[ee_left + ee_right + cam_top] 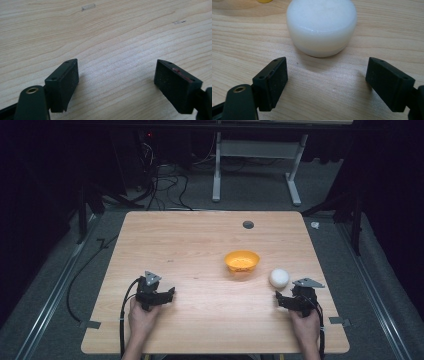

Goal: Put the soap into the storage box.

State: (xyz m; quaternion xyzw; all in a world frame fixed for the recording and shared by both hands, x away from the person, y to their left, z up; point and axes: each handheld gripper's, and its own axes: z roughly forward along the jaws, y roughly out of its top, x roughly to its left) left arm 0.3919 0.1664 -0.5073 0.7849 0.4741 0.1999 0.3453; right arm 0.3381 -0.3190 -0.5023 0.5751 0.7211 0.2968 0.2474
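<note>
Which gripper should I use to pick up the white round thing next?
Right, most likely. The right gripper is open and faces the white round thing just ahead of its jaws. The left gripper is across the table, beyond the orange bowl.

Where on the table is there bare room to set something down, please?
The table's far left, and the middle between the left gripper and right gripper. It is crowded on the right: orange bowl, white ball.
</note>
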